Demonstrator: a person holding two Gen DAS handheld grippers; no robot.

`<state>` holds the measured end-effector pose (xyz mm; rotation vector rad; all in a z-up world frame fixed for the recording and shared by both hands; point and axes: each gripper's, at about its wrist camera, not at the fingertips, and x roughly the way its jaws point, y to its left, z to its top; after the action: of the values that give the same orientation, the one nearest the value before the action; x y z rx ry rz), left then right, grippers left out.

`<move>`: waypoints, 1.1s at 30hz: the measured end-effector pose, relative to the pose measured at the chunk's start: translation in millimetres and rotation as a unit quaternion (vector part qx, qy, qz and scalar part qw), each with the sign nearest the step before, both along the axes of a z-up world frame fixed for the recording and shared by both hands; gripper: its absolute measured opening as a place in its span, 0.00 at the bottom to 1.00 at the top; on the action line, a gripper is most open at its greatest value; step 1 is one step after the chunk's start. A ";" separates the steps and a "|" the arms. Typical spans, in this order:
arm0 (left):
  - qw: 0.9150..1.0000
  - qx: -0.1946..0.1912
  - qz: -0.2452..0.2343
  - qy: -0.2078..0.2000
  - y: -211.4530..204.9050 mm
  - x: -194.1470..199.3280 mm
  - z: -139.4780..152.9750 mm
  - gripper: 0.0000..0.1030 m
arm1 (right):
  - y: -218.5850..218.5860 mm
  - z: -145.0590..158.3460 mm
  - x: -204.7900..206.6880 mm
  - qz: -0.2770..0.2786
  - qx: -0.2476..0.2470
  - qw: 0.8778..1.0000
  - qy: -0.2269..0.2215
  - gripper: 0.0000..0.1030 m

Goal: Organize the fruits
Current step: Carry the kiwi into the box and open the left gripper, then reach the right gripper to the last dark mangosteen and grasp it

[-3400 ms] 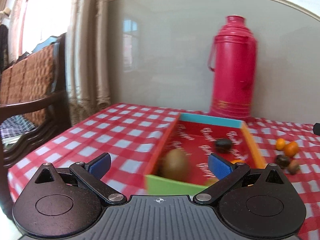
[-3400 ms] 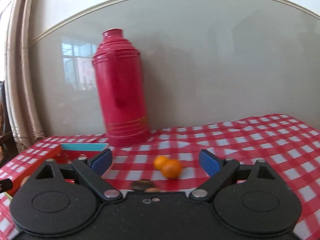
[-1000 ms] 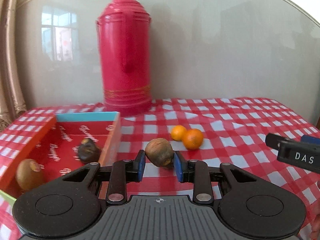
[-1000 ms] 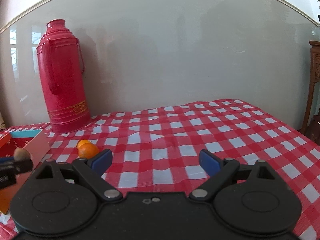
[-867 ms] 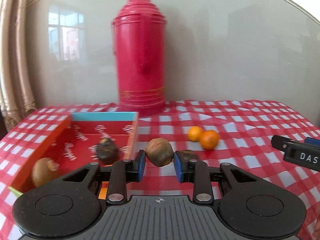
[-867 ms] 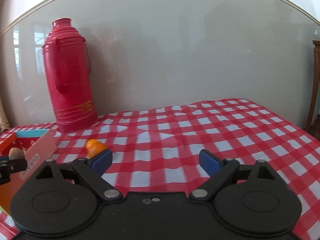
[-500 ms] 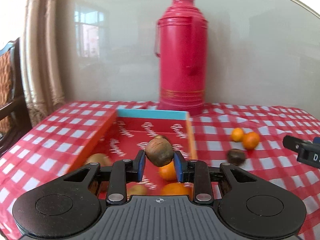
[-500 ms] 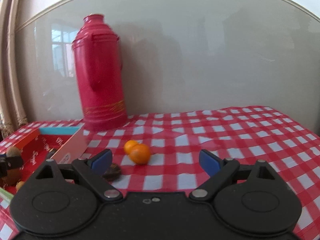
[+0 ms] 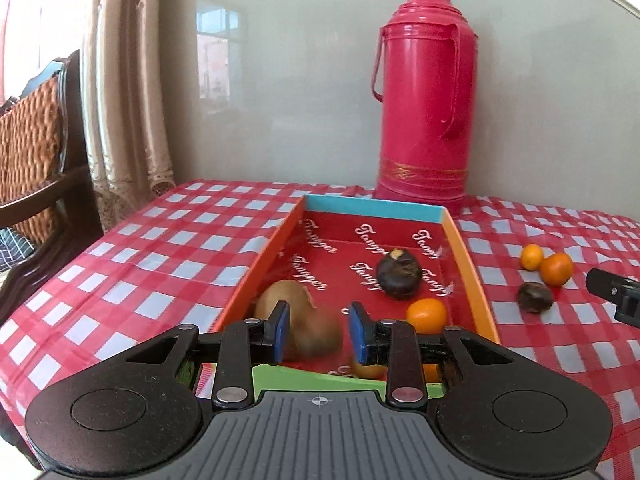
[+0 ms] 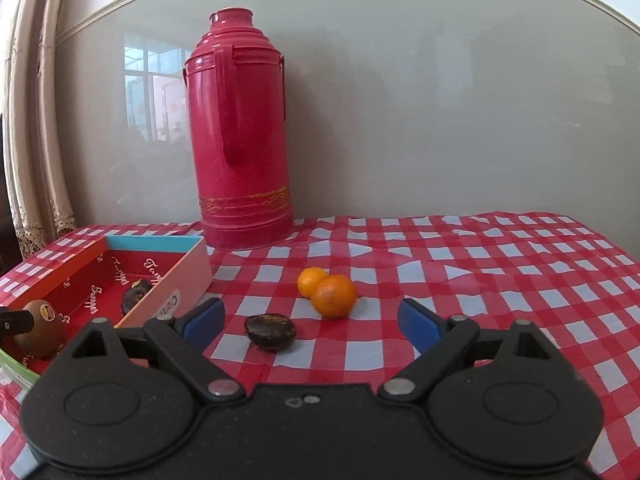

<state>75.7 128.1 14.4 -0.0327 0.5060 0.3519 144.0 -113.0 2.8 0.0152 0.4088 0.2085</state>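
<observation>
My left gripper (image 9: pixel 319 334) hangs over the near end of the red box (image 9: pixel 466 256). Its jaws stand slightly apart, and a blurred brown fruit (image 9: pixel 320 332) lies between and below them, beside a kiwi (image 9: pixel 280 300). The box also holds a dark fruit (image 9: pixel 399 276) and a small orange (image 9: pixel 426 314). My right gripper (image 10: pixel 312 322) is open and empty above the cloth. In front of it lie a dark fruit (image 10: pixel 270 332) and two oranges (image 10: pixel 333 295). These show in the left wrist view too, right of the box (image 9: pixel 557 269).
A tall red thermos (image 9: pixel 422 92) stands behind the box against the wall. The table has a red checked cloth (image 10: pixel 480 280). A wooden chair (image 9: pixel 36 160) stands off the table's left edge. The right gripper's tip (image 9: pixel 614 290) shows at the right.
My left gripper carried the brown fruit left from the cloth to over the box. Its jaws have parted and the fruit has dropped free. The right gripper has turned left towards the loose fruits.
</observation>
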 end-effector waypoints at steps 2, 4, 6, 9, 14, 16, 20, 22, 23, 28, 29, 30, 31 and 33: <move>1.000 0.008 0.012 -0.010 1.4 -3.8 1.6 0.78 | 1.2 -0.2 0.2 0.002 -0.002 1.000 -0.001 0.85; 0.999 0.018 0.021 -0.024 2.4 -7.7 5.1 0.82 | 2.5 -0.6 -0.3 0.004 -0.006 1.000 -0.001 0.85; 0.999 0.017 0.024 -0.025 5.2 -7.6 5.7 0.82 | 2.6 -1.7 -0.7 0.006 -0.010 1.000 0.000 0.85; 0.999 0.018 0.028 -0.022 5.7 -6.0 5.3 0.86 | 0.1 -2.9 -1.1 0.008 -0.015 1.000 0.001 0.85; 0.998 0.033 0.031 -0.033 -0.2 -8.1 6.6 0.96 | -7.0 -3.0 0.6 0.005 -0.010 1.000 0.002 0.85; 0.998 0.032 0.032 -0.036 -1.4 -8.5 5.3 0.96 | -8.6 -3.6 1.4 0.006 -0.008 1.000 0.002 0.85; 0.997 0.035 0.040 -0.048 -2.0 -10.5 2.9 0.97 | -7.4 -7.8 2.9 0.015 -0.008 1.000 0.005 0.85; 0.996 0.035 0.050 -0.058 -0.6 -12.8 -0.1 0.99 | -4.1 -10.8 5.3 0.019 -0.012 1.000 0.012 0.85; 0.996 0.031 0.054 -0.063 1.4 -13.7 -0.9 1.00 | -2.7 -11.4 6.8 0.024 -0.010 1.000 0.016 0.85; 0.996 0.024 0.060 -0.060 11.1 -12.4 -5.1 1.00 | 9.1 -12.9 14.9 0.040 -0.020 0.999 0.026 0.83; 0.996 0.023 0.061 -0.058 13.5 -12.0 -6.3 1.00 | 11.8 -13.5 17.4 0.043 -0.022 0.998 0.029 0.82; 0.996 0.022 0.062 -0.055 16.5 -11.2 -7.6 1.00 | 15.2 -14.5 20.5 0.045 -0.025 0.998 0.034 0.80; 0.996 0.021 0.062 -0.053 19.4 -10.9 -8.6 1.00 | 17.8 -15.4 23.2 0.047 -0.027 0.998 0.037 0.79; 0.996 0.022 0.065 -0.050 26.5 -10.9 -10.3 1.00 | 24.0 -18.1 29.6 0.051 -0.031 0.997 0.046 0.74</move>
<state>64.8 154.6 4.1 -0.0398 0.3975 0.4856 173.6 -89.0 -15.2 -0.0569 0.5074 0.2958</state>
